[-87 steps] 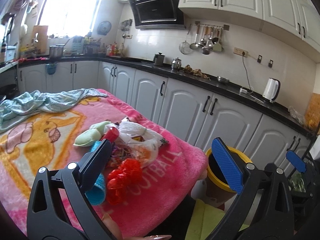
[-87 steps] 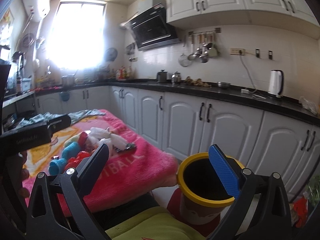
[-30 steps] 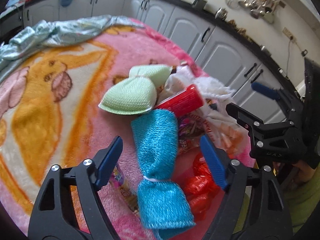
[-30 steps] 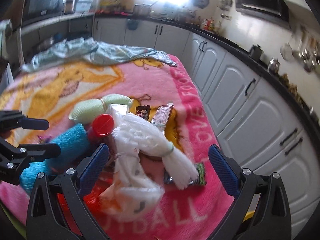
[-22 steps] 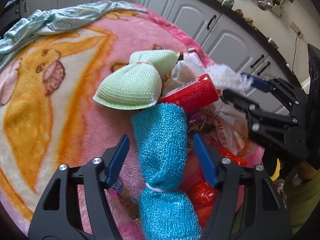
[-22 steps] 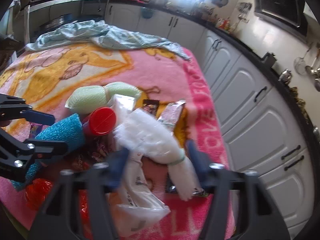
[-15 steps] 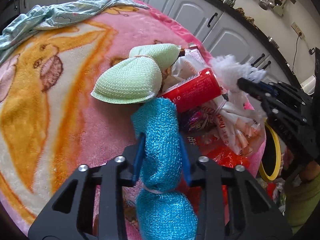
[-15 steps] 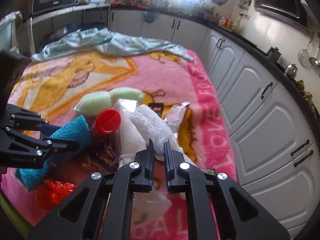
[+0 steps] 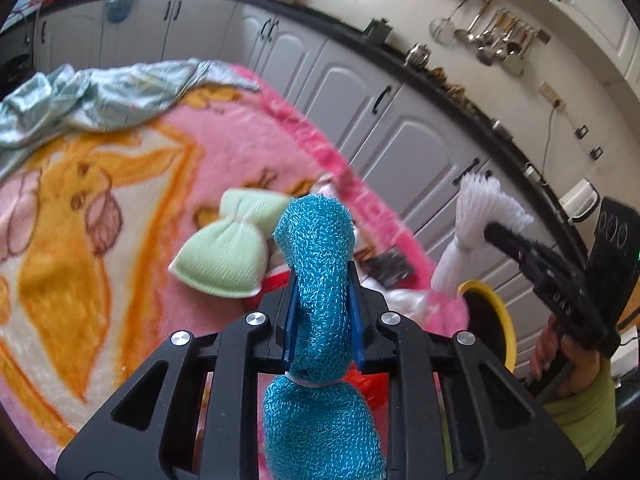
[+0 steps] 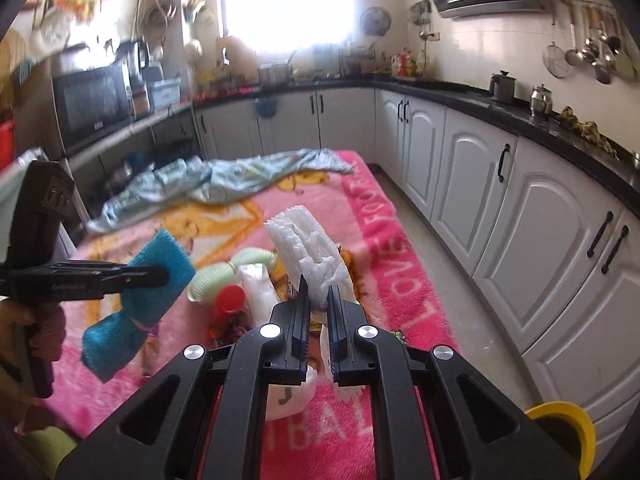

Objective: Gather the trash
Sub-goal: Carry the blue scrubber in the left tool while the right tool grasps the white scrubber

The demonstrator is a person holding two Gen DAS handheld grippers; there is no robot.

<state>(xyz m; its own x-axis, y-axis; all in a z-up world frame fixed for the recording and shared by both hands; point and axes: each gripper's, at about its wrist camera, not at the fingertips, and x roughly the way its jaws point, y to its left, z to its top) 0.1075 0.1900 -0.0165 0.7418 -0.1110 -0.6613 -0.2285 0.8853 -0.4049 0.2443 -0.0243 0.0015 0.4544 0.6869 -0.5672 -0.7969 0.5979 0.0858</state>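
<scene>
Kitchen bench under pink blanket (image 10: 400, 264): yellow-rimmed bin (image 9: 490, 320) is lying right of both jaws; right gripper (image 10: 318, 320), nearer, is clenching white scrubber (image 10: 312, 252); left gripper (image 9: 322, 320) is clenching blue scrubber (image 9: 320, 280).

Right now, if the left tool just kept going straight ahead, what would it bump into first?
Probably the green scrubber. The left tool, shut on the blue scrubber, points over the pink blanket with the green one just ahead. Depth is unclear, so it might pass above it and reach the blanket instead.

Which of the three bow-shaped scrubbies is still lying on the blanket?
The pale green scrubby. The blue scrubby is lifted in the left hand-held gripper, the white scrubby in the right hand-held gripper.
</scene>
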